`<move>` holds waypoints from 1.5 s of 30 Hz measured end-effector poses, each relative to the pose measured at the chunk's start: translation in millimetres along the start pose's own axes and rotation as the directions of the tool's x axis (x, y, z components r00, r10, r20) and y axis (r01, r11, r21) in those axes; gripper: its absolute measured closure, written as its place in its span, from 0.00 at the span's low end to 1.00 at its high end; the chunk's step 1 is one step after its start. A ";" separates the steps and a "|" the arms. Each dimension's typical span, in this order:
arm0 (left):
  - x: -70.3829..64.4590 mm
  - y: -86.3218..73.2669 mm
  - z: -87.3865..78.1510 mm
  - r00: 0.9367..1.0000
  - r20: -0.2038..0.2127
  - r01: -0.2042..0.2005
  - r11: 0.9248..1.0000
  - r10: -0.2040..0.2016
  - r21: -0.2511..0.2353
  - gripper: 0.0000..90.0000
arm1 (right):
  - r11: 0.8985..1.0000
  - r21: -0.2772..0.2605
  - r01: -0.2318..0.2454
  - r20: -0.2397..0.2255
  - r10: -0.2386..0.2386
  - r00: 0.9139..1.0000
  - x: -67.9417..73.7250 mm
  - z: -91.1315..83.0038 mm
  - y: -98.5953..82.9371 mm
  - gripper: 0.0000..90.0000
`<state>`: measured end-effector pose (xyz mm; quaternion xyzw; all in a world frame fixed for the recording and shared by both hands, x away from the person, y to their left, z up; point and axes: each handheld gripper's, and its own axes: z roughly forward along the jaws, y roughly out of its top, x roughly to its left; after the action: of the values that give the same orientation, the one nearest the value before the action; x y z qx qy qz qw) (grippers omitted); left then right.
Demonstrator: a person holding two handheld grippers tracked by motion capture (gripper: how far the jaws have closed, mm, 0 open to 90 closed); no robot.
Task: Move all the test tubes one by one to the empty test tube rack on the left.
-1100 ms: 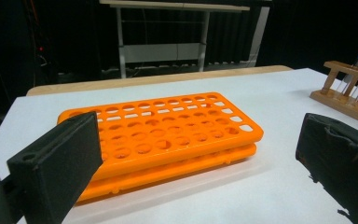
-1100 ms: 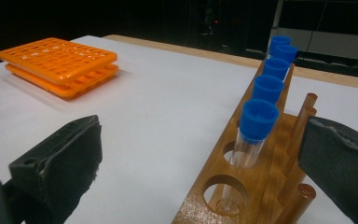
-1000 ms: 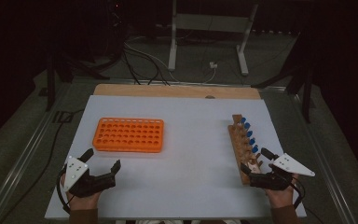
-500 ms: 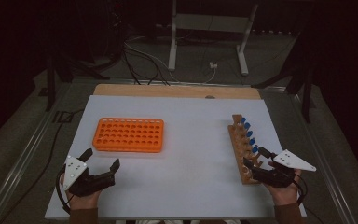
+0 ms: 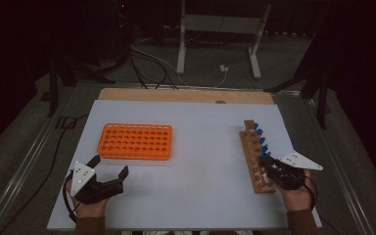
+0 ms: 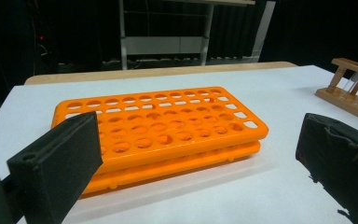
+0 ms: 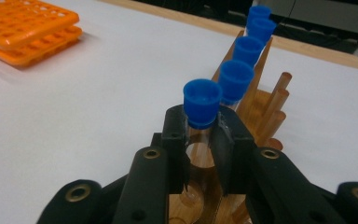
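An empty orange tube rack (image 5: 134, 142) (image 6: 161, 133) (image 7: 25, 30) lies on the white table at the left. At the right, a wooden rack (image 5: 253, 156) (image 7: 256, 107) (image 6: 352, 91) holds a row of blue-capped test tubes (image 5: 260, 141) (image 7: 247, 51). My right gripper (image 5: 272, 165) (image 7: 199, 140) is shut on the nearest blue-capped tube (image 7: 202, 103), just under its cap, with the tube still in the wooden rack. My left gripper (image 5: 108, 172) (image 6: 191, 163) stands open near the front left of the table, just short of the orange rack, with nothing between its jaws.
The white table top (image 5: 200, 147) has a wooden strip (image 5: 186, 95) along its far edge. Beyond it are a metal stand (image 5: 220, 29) and cables (image 5: 147, 58) on the dark floor. Bare table lies between the two racks.
My right gripper has closed in on the nearest blue-capped tube at the front of the wooden rack. The left gripper has stayed put.
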<state>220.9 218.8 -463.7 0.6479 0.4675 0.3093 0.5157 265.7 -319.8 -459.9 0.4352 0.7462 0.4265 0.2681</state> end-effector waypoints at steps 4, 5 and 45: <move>-2.6 0.2 1.6 1.000 0.003 -0.012 1.000 0.012 0.007 0.01 | 1.000 0.006 -0.010 -0.009 0.010 1.000 -1.1 1.6 -0.6 0.83; -3.2 -0.1 2.5 1.000 0.006 -0.010 1.000 0.010 0.009 0.01 | 1.000 0.008 -0.014 -0.010 0.014 1.000 -1.3 1.7 -0.3 0.84; -44.2 45.4 34.8 0.983 0.171 -0.074 0.997 0.068 0.030 0.01 | 0.994 -0.105 0.036 -0.089 -0.046 0.995 11.5 -29.3 63.5 0.86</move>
<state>248.2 163.3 -426.3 0.6975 0.4039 0.2625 0.5305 264.3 -305.1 -390.5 0.3854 0.7434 0.4783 0.2646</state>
